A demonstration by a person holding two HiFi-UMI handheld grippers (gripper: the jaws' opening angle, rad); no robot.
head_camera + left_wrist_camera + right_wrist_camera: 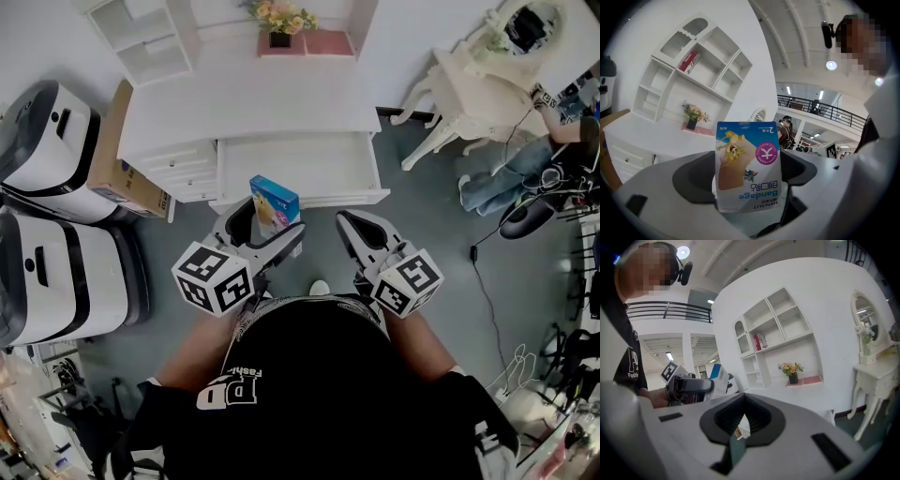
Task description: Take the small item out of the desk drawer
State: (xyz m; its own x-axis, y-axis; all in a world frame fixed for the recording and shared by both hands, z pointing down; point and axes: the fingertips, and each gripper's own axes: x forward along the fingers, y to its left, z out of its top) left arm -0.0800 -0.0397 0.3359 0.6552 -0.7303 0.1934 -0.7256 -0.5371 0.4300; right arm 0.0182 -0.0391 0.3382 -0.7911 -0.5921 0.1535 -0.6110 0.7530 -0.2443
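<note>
A small blue-and-white bandage box [275, 203] is held up in front of the white desk's open drawer [309, 172], clear of it. My left gripper [272, 223] is shut on the box's lower end. In the left gripper view the box [747, 164] stands upright between the dark pads [691, 180] and fills the middle of the picture. My right gripper [349, 225] hangs beside it to the right, shut, with nothing held. In the right gripper view its jaws [740, 427] meet, and the left gripper with the box [716, 377] shows at the left.
The white desk [253, 94] carries a flower pot [279, 21] and a shelf unit [141, 33] at its back. A cardboard box [117, 150] and two white machines [52, 206] stand at the left. A white vanity table [478, 75] and floor cables [487, 281] are at the right.
</note>
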